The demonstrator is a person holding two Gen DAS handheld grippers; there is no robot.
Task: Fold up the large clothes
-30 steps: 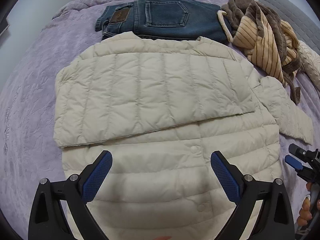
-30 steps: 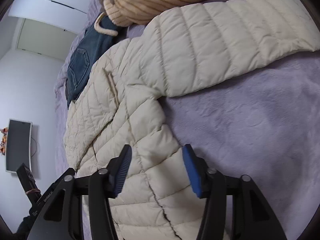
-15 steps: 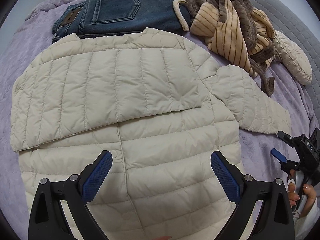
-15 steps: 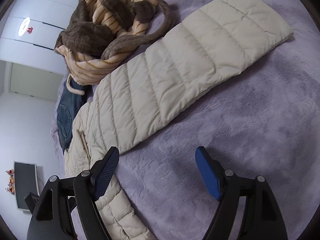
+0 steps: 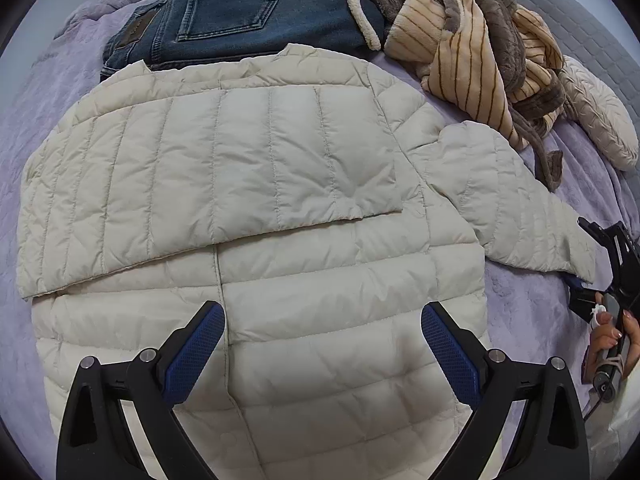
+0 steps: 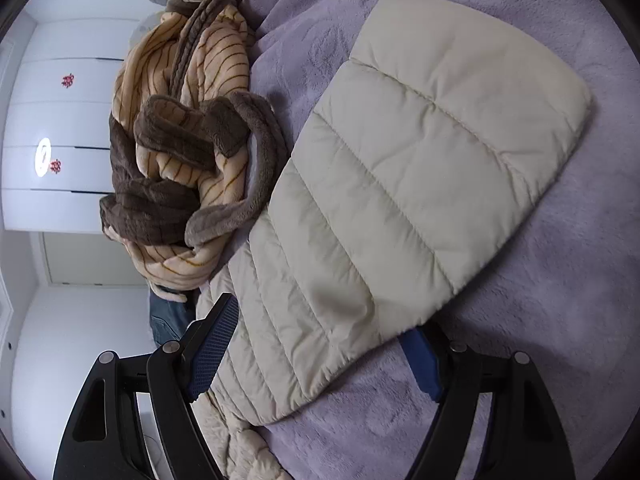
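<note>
A cream quilted puffer jacket [image 5: 256, 208] lies flat on the purple bedspread [image 5: 24, 360]. Its left sleeve is folded across the chest. Its right sleeve [image 5: 516, 204] stretches out to the right. My left gripper [image 5: 322, 344] is open and empty above the jacket's lower body. My right gripper [image 6: 316, 346] is open, its jaws on either side of the lower part of that sleeve [image 6: 404, 184], one pad partly under the sleeve's edge. The right gripper also shows in the left wrist view [image 5: 600, 264] by the cuff.
Folded blue jeans [image 5: 244, 12] lie beyond the jacket's collar. A striped tan and brown fleece robe [image 5: 476, 48] is heaped at the back right, also in the right wrist view [image 6: 180, 160]. A cream quilted pillow [image 5: 600, 120] lies against the grey headboard.
My right gripper has opened and moved out along the sleeve from the jacket's side toward the cuff. My left gripper has shifted right over the jacket's body.
</note>
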